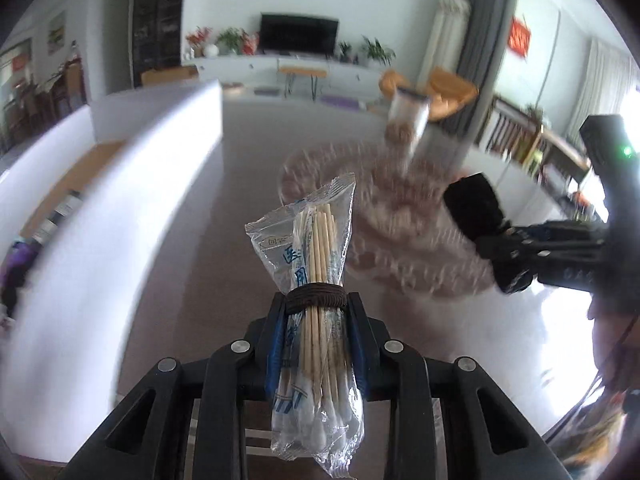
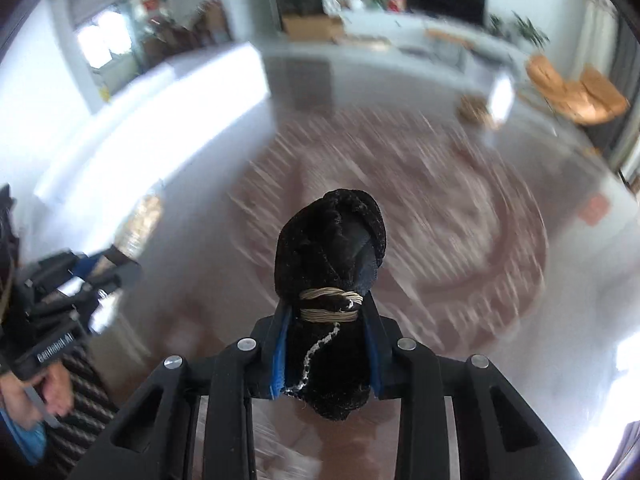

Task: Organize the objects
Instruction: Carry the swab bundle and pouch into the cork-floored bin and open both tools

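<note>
At far left of the left wrist view, a long white box (image 1: pixel 120 184) runs along the glossy table (image 1: pixel 224 208), blurred. Centre frame, the left gripper (image 1: pixel 316 304) is clamped on a clear packet of cotton swabs (image 1: pixel 316 264); both jaws press its sides just below a dark cord wrapped round the bundle. The wooden sticks point away from the camera, the cotton tips back toward it. Beyond the packet lies a round patterned mat (image 1: pixel 400 216), heavily blurred, with a clear jar (image 1: pixel 408 120) past its far edge. At right, the right gripper (image 1: pixel 484 236) carries a black cloth bundle (image 1: pixel 474 204).

Across in the right wrist view, the left gripper (image 2: pixel 120 268) appears at the left edge, a person's hand (image 2: pixel 52 392) below it. Centre, the right gripper (image 2: pixel 328 312) is closed on the black cloth bundle (image 2: pixel 332 248), tied with pale thread, above the mat (image 2: pixel 460 224).
</note>
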`<state>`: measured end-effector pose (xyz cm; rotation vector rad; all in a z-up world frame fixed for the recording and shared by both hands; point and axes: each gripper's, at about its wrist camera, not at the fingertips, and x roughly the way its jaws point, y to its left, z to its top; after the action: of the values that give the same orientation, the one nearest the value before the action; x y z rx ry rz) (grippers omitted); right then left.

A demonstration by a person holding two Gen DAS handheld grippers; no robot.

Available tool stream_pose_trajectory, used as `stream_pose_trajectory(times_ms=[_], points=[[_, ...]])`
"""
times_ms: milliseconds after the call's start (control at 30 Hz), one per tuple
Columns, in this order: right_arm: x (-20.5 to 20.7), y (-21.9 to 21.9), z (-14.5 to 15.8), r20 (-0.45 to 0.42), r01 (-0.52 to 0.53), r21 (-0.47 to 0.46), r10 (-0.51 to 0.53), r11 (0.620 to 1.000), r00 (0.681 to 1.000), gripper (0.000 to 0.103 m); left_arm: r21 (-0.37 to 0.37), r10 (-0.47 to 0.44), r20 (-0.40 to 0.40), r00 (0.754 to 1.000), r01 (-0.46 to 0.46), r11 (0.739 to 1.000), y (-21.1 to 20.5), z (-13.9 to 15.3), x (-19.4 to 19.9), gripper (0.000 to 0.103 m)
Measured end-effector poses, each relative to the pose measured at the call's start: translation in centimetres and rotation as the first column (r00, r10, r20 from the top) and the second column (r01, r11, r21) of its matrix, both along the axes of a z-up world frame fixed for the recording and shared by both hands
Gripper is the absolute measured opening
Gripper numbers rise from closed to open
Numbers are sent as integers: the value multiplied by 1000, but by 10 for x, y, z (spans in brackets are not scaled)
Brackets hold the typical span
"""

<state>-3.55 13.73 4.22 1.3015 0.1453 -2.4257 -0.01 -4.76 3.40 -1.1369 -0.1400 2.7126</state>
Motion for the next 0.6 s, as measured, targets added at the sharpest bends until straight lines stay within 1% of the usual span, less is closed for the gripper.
stream_pose_trajectory(times_ms=[33,67,100,167,200,267,300,367,433,500,567,600], points=[[-3,-15,17,-32,-28,-17,27,999,999,31,20,25,-38,999,-25,999,-15,20,3,28],[-5,-37,39,-74,-71,-40,68,997,995,31,29,42,-59,997,-40,999,-24,32,3,28],[-7,-55,54,-104,-106,-55,100,993,990,31,39,76,-88,993,-72,997,-43,51,3,28],[-14,-102,86,-160,-190,-89,175,978,972,32,51,134,-118,984,-129,990,-76,76,2,28],[-17,-123,96,-175,-225,-103,205,969,963,32,43,183,-129,975,-179,983,-102,88,-1,28],[-27,-172,113,-193,-296,-132,268,946,944,32,15,249,-123,961,-249,968,-135,95,-7,28],[-32,-192,116,-196,-320,-136,291,937,936,32,-1,293,-101,951,-295,956,-157,94,-12,28],[-46,-242,115,-180,-365,-134,339,921,923,32,-25,366,-49,929,-367,930,-194,84,-19,28],[-60,-284,104,-147,-393,-129,375,910,915,33,-57,415,12,910,-414,908,-220,67,-29,29],[-69,-315,87,-115,-404,-105,392,909,913,38,-105,467,91,880,-458,883,-239,45,-39,30],[-78,-342,58,-38,-403,-89,401,911,915,60,-149,498,138,856,-479,865,-246,28,-45,31],[-82,-348,45,7,-399,-94,401,912,916,64,-171,504,150,851,-479,861,-247,21,-46,38]])
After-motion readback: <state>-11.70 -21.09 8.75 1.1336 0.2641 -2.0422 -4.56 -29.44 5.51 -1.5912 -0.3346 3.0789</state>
